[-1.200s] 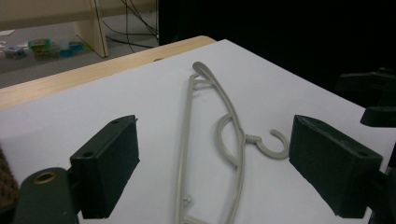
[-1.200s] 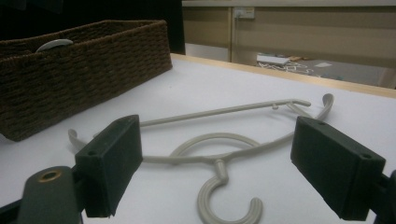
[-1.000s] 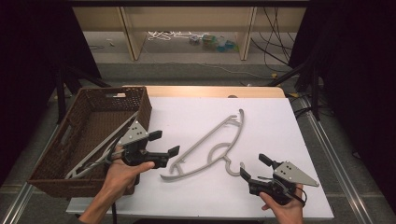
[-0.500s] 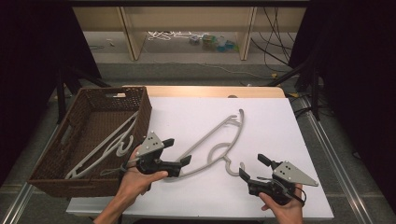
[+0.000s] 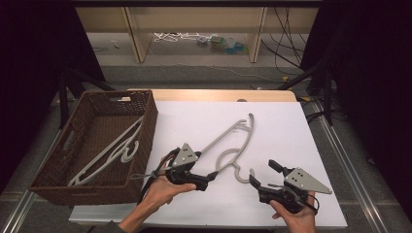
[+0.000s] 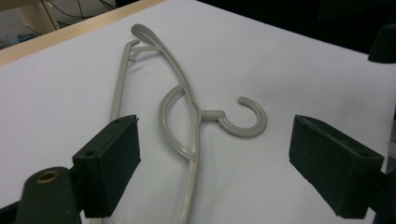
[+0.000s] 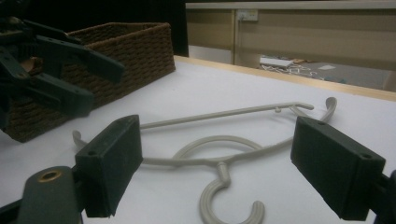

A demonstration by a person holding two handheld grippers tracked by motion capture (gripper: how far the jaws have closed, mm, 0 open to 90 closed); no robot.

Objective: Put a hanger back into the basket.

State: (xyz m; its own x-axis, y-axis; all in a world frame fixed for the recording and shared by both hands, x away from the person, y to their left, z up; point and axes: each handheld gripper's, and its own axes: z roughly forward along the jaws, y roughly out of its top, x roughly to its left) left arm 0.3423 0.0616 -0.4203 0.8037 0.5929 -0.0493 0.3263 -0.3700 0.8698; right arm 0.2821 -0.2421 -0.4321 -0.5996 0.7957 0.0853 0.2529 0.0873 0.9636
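Since a second ago the left gripper (image 5: 212, 177) has swung away from the wicker basket (image 5: 148, 121), where one pale hanger (image 5: 109, 152) now lies, and hovers with jaws spread wide and empty over the lower arm of the grey hanger (image 5: 232, 145) lying flat mid-table, which suggests that this hanger goes into the basket next. Further right, the right gripper (image 5: 263, 175) waits just beside the hook, its jaws wide and empty too. Everything rests on a white tabletop (image 5: 291, 126) with a wooden far edge; beyond stand a wooden shelf (image 5: 194, 19), cables on the floor, and dark surroundings.
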